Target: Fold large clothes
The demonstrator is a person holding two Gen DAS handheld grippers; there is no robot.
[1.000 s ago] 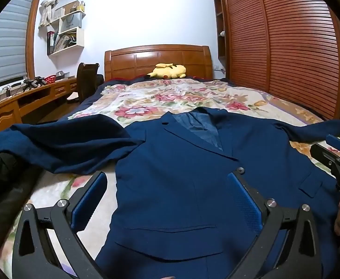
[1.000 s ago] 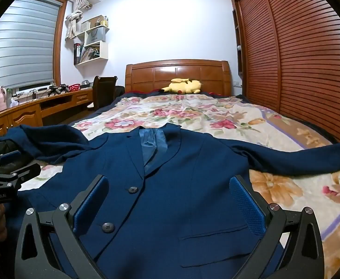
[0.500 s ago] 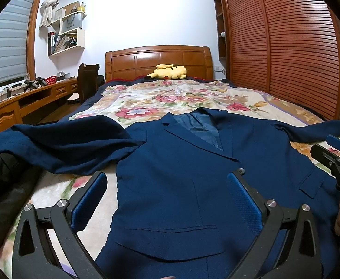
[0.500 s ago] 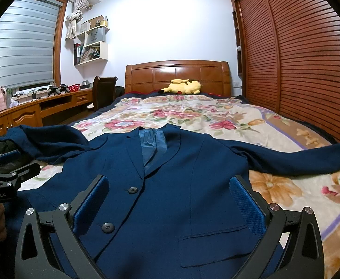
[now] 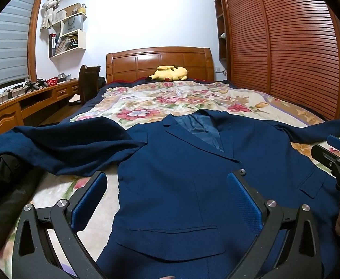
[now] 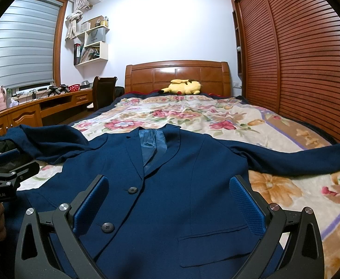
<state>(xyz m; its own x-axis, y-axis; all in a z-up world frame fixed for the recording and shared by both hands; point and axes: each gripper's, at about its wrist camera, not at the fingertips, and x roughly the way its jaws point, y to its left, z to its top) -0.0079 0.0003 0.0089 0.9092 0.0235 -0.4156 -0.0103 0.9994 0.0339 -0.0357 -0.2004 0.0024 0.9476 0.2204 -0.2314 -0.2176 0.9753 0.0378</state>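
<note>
A navy suit jacket (image 5: 184, 174) lies face up on the floral bedspread (image 5: 170, 100), collar toward the headboard, buttoned, both sleeves spread out sideways. It also shows in the right wrist view (image 6: 170, 186). My left gripper (image 5: 167, 193) is open and empty, held over the jacket's left half near the lower pocket. My right gripper (image 6: 167, 197) is open and empty, held over the jacket's right front above the pocket flap. The right gripper shows at the left view's right edge (image 5: 337, 155); the left gripper shows at the right view's left edge (image 6: 5, 174).
A yellow plush toy (image 5: 170, 73) lies by the wooden headboard (image 5: 160, 62). A slatted wardrobe (image 5: 286, 53) lines the right side. A wooden desk (image 6: 30, 114) and dark chair (image 6: 103, 90) stand at left. A black garment (image 5: 5, 190) lies under the left sleeve.
</note>
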